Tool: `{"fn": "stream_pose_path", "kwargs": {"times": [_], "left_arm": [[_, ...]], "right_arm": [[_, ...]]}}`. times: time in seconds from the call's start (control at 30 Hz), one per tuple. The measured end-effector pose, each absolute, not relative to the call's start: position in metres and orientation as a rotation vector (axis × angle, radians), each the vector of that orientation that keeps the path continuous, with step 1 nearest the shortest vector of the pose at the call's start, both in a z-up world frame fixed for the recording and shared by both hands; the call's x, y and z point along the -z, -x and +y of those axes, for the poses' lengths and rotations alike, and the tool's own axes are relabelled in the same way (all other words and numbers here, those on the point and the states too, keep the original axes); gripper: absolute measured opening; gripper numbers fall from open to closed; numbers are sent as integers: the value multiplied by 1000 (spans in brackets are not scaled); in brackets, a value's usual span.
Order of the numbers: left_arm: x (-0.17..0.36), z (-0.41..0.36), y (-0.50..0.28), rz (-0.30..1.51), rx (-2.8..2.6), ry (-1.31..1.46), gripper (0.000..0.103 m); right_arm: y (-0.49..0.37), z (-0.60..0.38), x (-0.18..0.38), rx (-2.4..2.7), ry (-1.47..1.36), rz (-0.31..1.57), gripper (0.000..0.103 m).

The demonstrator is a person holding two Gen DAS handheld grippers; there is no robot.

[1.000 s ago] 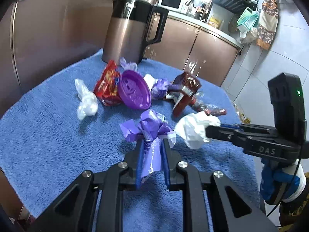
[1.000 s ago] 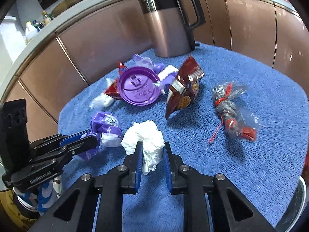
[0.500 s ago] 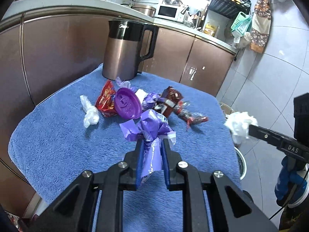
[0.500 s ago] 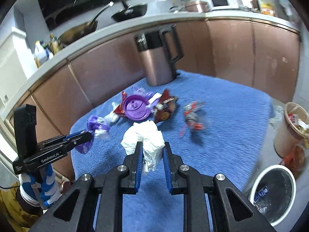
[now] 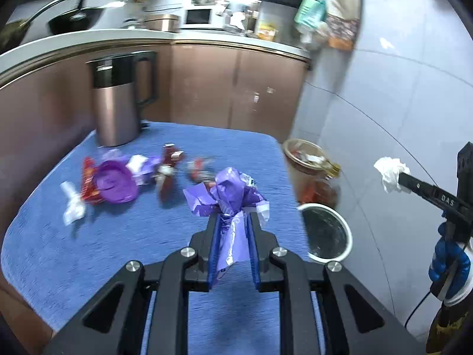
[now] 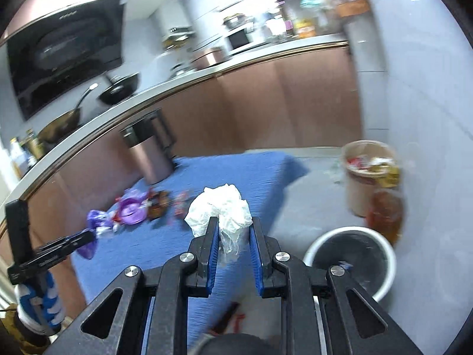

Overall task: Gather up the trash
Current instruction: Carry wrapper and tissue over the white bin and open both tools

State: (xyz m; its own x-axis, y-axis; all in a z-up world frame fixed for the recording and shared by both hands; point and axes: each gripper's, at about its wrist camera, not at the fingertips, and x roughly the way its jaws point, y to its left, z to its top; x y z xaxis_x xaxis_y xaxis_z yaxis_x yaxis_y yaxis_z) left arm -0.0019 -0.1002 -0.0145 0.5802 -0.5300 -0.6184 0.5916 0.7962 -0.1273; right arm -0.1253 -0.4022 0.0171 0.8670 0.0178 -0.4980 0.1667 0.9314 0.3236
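Observation:
My left gripper (image 5: 233, 222) is shut on a crumpled purple wrapper (image 5: 227, 195), held above the blue towel (image 5: 88, 251). My right gripper (image 6: 233, 227) is shut on a white crumpled tissue (image 6: 220, 211), held off the table's right edge, above and left of a white-rimmed bin (image 6: 351, 254). The bin (image 5: 325, 232) also shows on the floor in the left wrist view, with the tissue (image 5: 390, 173) high to its right. On the towel lie a purple lid (image 5: 113, 182), a red wrapper (image 5: 87, 177), a white plastic scrap (image 5: 71, 204) and a dark red packet (image 5: 168, 162).
A copper kettle (image 5: 116, 100) stands at the towel's back. A tan bucket (image 5: 307, 159) full of trash and an amber bottle (image 6: 384, 216) stand on the floor beyond the white bin. Brown cabinets (image 5: 230, 88) run behind.
Both grippers have risen and swung right with their loads. The right gripper has carried the tissue off the table toward the floor bins.

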Motion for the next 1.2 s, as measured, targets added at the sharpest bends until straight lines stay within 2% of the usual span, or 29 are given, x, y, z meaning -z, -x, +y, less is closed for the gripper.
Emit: {"fn": "stream_pose_path", "kwargs": {"times": [0.23, 0.47, 0.8, 1.03, 1.1, 1.2], "left_arm": [[20, -170, 20, 714, 776, -192, 17], [23, -246, 23, 735, 874, -263, 17], [43, -347, -1, 825, 983, -274, 17], [51, -391, -25, 863, 1018, -229, 18], [53, -401, -32, 878, 1031, -209, 18], [53, -410, -39, 891, 1038, -186, 19]], "right_arm": [[161, -444, -7, 234, -393, 479, 19], [170, -478, 31, 304, -473, 517, 19], [158, -511, 63, 372, -537, 576, 19], [132, -540, 76, 414, -544, 608, 22], [125, -546, 79, 424, -541, 619, 23], [114, -553, 85, 446, -534, 642, 34]]}}
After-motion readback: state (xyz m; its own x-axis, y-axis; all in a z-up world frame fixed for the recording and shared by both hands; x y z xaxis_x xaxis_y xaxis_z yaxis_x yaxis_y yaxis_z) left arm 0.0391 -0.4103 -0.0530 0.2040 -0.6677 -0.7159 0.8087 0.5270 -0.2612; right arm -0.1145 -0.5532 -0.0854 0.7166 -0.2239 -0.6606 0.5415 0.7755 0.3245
